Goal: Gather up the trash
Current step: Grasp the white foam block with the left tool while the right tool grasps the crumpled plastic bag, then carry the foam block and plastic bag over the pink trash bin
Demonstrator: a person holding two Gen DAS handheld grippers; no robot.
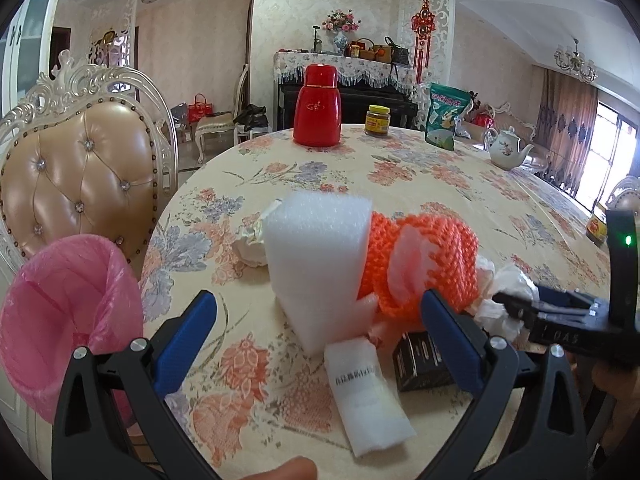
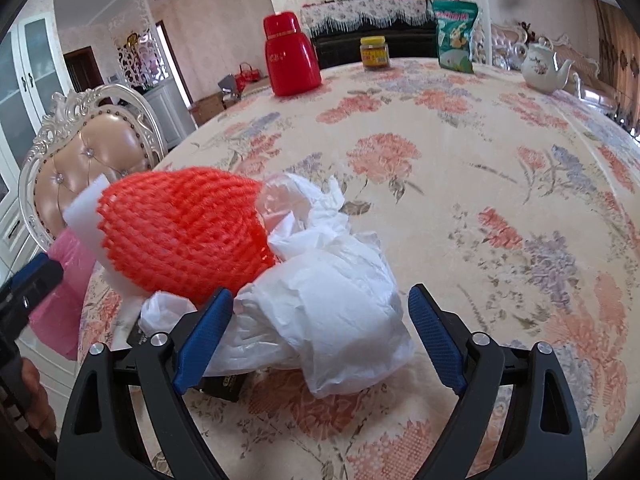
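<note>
A pile of trash lies on the floral table. In the left wrist view it holds a white foam block (image 1: pixel 316 264), an orange foam net (image 1: pixel 424 264), a white paper packet (image 1: pixel 368 396), a small black box (image 1: pixel 420 360) and crumpled white plastic (image 1: pixel 504 296). My left gripper (image 1: pixel 320 332) is open around the foam block and packet. In the right wrist view the orange net (image 2: pixel 180 232) lies against the crumpled white plastic bag (image 2: pixel 332 300). My right gripper (image 2: pixel 320 332) is open with the plastic bag between its fingers. A pink-lined trash bin (image 1: pixel 64 316) stands left of the table.
A red thermos (image 1: pixel 318 106), a jar (image 1: pixel 377 120), a green snack bag (image 1: pixel 446 120) and a white teapot (image 1: pixel 507 148) stand at the table's far side. An upholstered chair (image 1: pixel 80 176) stands at the left. A crumpled tissue (image 1: pixel 252 244) lies behind the foam.
</note>
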